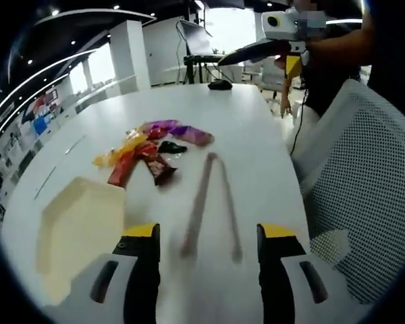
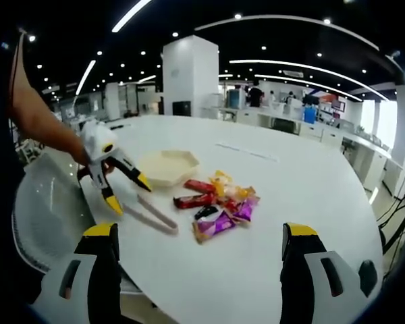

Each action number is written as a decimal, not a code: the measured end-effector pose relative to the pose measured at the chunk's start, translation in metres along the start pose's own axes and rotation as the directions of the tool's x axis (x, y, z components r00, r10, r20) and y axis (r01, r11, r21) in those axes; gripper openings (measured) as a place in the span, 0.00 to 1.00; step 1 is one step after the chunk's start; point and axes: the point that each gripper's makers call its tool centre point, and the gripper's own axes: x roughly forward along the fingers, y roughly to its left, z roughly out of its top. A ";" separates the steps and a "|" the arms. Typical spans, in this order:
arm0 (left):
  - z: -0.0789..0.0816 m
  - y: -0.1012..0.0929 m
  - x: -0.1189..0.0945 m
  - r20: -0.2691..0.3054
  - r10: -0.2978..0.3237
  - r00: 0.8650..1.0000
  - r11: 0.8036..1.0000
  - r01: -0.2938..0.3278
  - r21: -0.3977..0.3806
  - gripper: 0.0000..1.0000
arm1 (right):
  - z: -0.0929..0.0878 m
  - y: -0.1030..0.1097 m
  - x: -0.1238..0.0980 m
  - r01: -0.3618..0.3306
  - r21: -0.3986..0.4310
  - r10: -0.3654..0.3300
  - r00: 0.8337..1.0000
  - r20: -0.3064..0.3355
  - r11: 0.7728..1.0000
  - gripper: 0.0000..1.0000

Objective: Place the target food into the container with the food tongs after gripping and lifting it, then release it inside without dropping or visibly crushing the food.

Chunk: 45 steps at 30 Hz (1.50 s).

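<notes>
White desk [image 1: 256, 121] is carrying everything: a pile of wrapped snacks [image 1: 152, 150], one pair of food tongs [image 1: 209, 202] and one pale angular container [image 1: 77, 226]. In the left gripper view the tongs are lying flat between the pile and the gripper, their two arms spreading toward the camera; the container is sitting to the left, just beside the left jaw. A mesh office chair [image 1: 364, 189] is standing at the desk edge on the right.

Left gripper [image 1: 208, 239] is hovering wide open, holding nothing, its yellow-tipped jaws straddling the near ends of the tongs without clear contact. The right gripper view is showing it [image 2: 125, 192] from the side, jaws spread just above the tongs [image 2: 155, 214], a person's forearm behind it.

Right gripper [image 2: 199, 236] is also wide open and empty, well back from the snacks [image 2: 219, 202]; the left gripper view is showing it [image 1: 256, 50] raised above the far edge of the desk.

Snack count: roughly seven or eight wrappers, overlapping, exact number unclear. Container [image 2: 167, 166] is sitting just beyond the pile in the right gripper view.
</notes>
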 end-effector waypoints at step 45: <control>-0.007 0.000 0.000 -0.004 -0.039 0.999 0.999 0.039 -0.019 0.10 | -0.001 0.003 0.010 -0.026 -0.006 0.026 1.000 -0.009 1.000 0.99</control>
